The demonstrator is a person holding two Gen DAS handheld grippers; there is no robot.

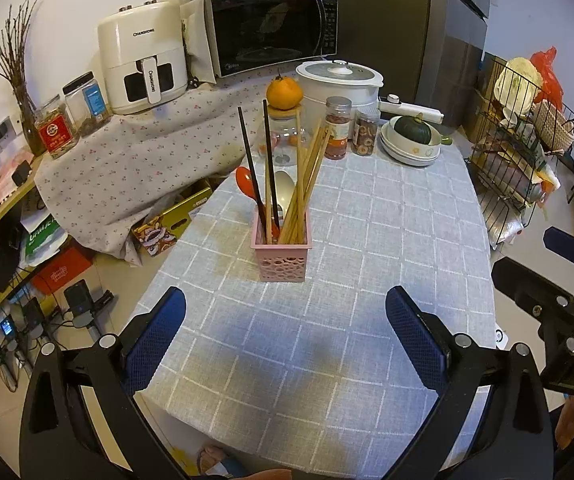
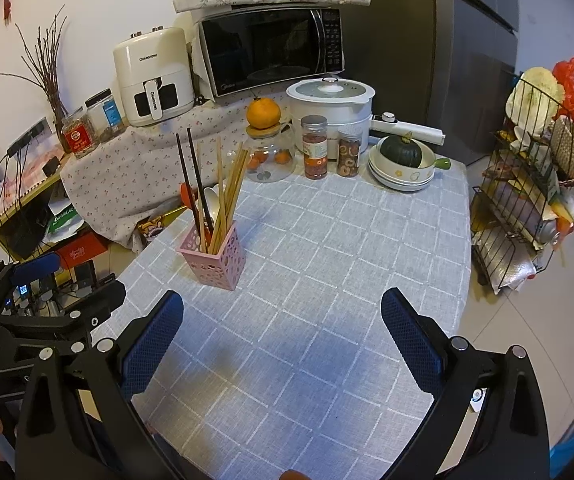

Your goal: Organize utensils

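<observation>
A pink perforated holder [image 1: 281, 257] stands on the grey checked tablecloth [image 1: 367, 240]. It holds wooden chopsticks [image 1: 307, 184], two black chopsticks [image 1: 251, 164], a red spoon [image 1: 247, 182] and a pale spoon [image 1: 285, 192]. My left gripper [image 1: 285, 320] is open and empty, a little in front of the holder. The holder also shows in the right wrist view [image 2: 215, 258], ahead and to the left of my open, empty right gripper [image 2: 282, 322]. The left gripper shows at that view's left edge [image 2: 47, 292].
At the table's back stand a glass jar topped by an orange [image 1: 284, 92], two spice jars [image 1: 337, 128], stacked bowls with a green squash [image 1: 411, 138] and a white cooker [image 1: 341, 82]. A wire rack [image 1: 527, 148] stands right of the table. A microwave [image 1: 271, 28] and air fryer [image 1: 143, 56] stand behind.
</observation>
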